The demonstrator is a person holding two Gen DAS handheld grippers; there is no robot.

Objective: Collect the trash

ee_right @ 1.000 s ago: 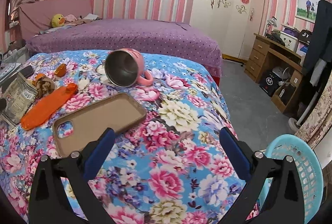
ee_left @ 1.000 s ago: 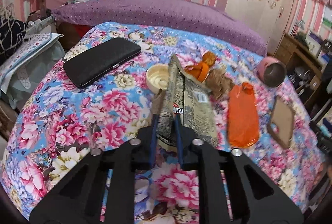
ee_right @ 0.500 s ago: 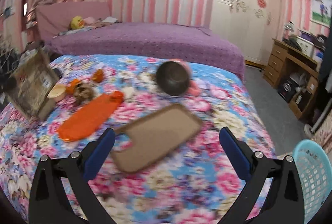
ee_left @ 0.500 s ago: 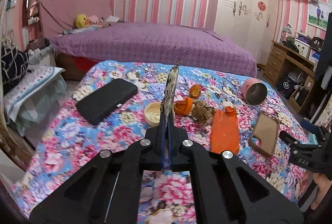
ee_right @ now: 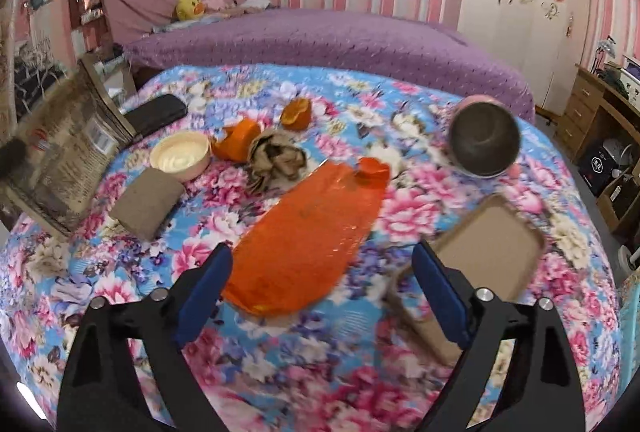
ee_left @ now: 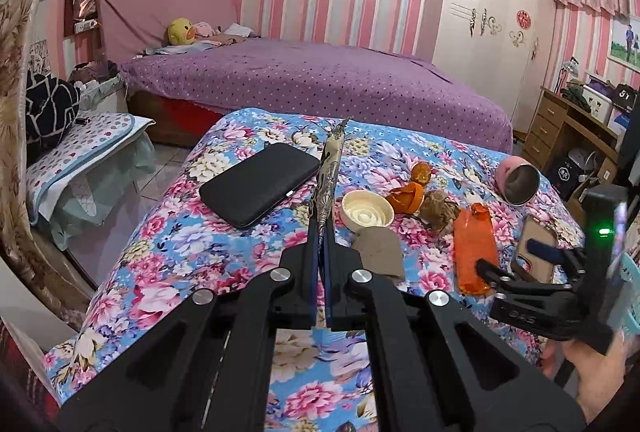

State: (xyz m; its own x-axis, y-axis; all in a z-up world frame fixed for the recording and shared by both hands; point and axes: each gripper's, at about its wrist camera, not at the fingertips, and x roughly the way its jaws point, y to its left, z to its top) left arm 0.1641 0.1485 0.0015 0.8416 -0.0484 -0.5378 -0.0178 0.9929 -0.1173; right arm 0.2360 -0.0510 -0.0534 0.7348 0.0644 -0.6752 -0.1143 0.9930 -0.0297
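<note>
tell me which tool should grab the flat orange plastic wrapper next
Right. The right tool hangs just short of the flat orange plastic wrapper, its jaws closing with nothing pressed between them. The left tool is shut on the printed foil snack bag, so it is occupied.

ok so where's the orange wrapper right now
The orange wrapper lies flat on the flowered bedspread, right ahead of the closing right tool, between the brown pad and the phone case.

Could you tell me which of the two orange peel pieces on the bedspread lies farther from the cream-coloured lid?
The small cupped orange peel lies farther back, apart; the bigger peel sits right beside the lid.
</note>
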